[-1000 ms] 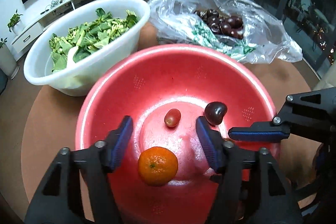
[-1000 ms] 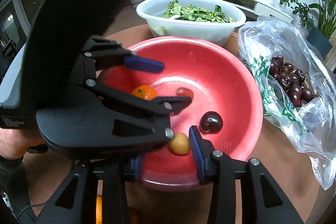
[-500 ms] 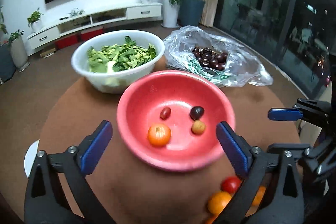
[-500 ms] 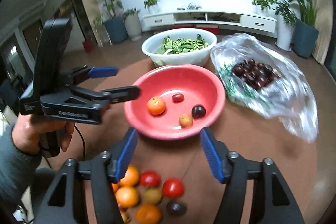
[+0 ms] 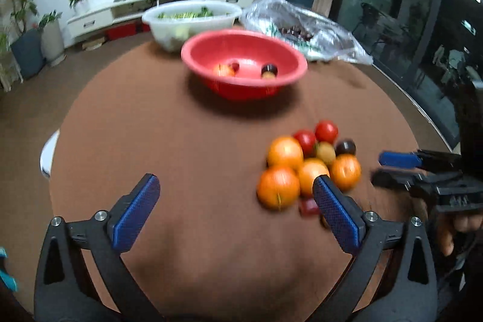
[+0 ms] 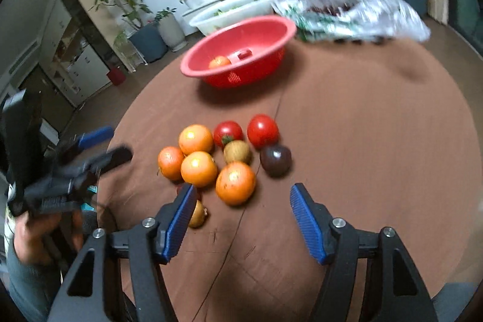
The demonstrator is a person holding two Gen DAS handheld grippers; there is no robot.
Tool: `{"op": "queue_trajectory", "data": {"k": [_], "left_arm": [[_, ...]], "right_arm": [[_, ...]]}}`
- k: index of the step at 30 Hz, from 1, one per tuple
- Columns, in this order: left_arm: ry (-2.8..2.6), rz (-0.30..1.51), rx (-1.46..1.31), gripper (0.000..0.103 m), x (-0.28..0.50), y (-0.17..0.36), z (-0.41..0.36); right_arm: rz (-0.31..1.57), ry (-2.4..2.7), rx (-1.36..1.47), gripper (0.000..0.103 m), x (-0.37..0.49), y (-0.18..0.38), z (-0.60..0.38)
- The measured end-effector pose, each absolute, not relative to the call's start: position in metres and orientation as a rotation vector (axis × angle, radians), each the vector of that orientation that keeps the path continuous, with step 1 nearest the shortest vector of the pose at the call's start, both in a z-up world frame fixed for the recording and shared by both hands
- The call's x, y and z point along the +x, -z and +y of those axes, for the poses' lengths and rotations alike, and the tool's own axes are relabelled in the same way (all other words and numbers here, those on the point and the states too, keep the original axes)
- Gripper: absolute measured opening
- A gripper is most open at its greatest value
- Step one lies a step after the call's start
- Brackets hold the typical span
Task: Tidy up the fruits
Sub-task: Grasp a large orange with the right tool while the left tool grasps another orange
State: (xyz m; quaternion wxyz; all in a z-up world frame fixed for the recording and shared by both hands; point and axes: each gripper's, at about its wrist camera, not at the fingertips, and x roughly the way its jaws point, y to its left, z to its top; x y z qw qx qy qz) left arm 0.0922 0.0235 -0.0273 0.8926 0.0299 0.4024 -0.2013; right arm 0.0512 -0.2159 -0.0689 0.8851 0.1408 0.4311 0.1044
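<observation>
A red bowl [image 5: 244, 56] [image 6: 238, 50] stands on the round brown table and holds an orange [image 5: 224, 70], a small red fruit and a dark plum [image 5: 269, 69]. A cluster of loose fruit lies nearer: several oranges [image 6: 199, 168] [image 5: 279, 183], two red tomatoes [image 6: 262, 130], a yellowish fruit [image 6: 237, 151] and a dark plum [image 6: 275, 159]. My left gripper [image 5: 235, 210] is open and empty, left of the cluster. My right gripper [image 6: 241, 219] is open and empty, just in front of the cluster.
A white bowl of greens [image 5: 193, 17] and a clear plastic bag of dark cherries [image 5: 302, 26] sit behind the red bowl. A small yellowish fruit [image 6: 197, 215] lies by my right gripper's left finger. The table edge curves round on all sides.
Both grippers have pulled back from the red bowl toward the near side of the table and now hover low by the loose fruit cluster. Both have opened wider.
</observation>
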Motion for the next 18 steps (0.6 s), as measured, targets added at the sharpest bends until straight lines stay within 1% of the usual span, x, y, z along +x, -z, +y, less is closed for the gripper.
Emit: {"op": "queue_trajectory", "data": {"k": [8,13,18], "left_arm": [[0.358,0.866,0.026,0.102,0.052,0.048,0.026],[0.353,0.866,0.025,0.102,0.055,0.048,0.021],[0.341,0.877,0.024,0.102,0.069,0.050,0.021]], "right_arm": [[0.904,-0.211,0.309,0.059,0.053,0.076,-0.207],[0.944,-0.211,0.322,0.053,0.062,0.082,-0.203],[0.954,-0.215,0.320,0.050,0.071,0.086,-0.200]]}}
